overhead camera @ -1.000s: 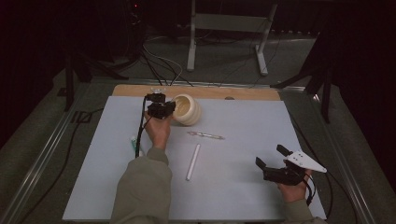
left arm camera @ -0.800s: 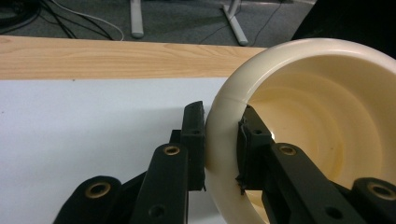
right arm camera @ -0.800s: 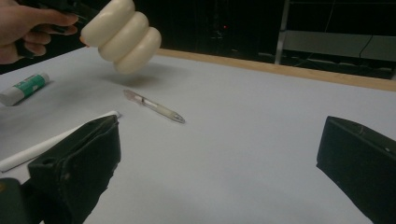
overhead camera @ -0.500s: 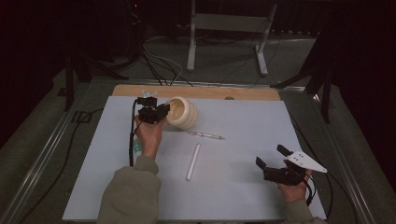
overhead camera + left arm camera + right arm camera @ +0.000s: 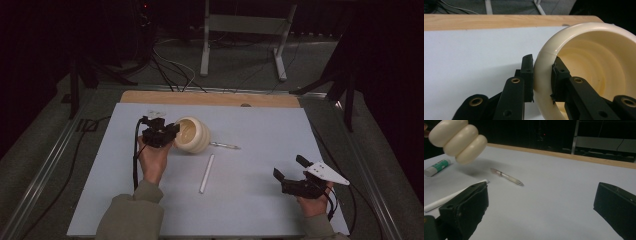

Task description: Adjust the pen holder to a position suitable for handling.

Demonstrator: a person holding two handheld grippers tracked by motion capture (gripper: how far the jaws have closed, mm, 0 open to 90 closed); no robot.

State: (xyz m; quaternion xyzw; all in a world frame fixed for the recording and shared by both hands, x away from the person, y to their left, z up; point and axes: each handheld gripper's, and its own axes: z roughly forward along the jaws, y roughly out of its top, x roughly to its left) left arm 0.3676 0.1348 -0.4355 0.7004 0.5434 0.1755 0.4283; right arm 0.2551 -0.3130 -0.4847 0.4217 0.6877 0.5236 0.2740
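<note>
A cream ribbed pot (image 5: pixel 194 135) hangs tilted on its side above the white sheet, its mouth facing the left hand. My left gripper (image 5: pixel 166 133) is shut on its rim (image 5: pixel 541 72), one jaw outside and one inside the pot (image 5: pixel 594 62). From the right gripper view the pot (image 5: pixel 457 140) floats clear of the table at the upper left. My right gripper (image 5: pixel 290 168) rests near the front right of the sheet, open, with nothing between its jaws (image 5: pixel 541 202).
A pen (image 5: pixel 224 145) lies just right of the pot and a white stick (image 5: pixel 206 173) lies in the middle. A green-and-white glue stick (image 5: pixel 437 167) lies under the pot. A wooden strip (image 5: pixel 210 98) edges the far side of the sheet (image 5: pixel 260 200).
My left gripper has carried the pot to the left and a little toward the person, with the pot staying in its grip. The right hand has kept still.
</note>
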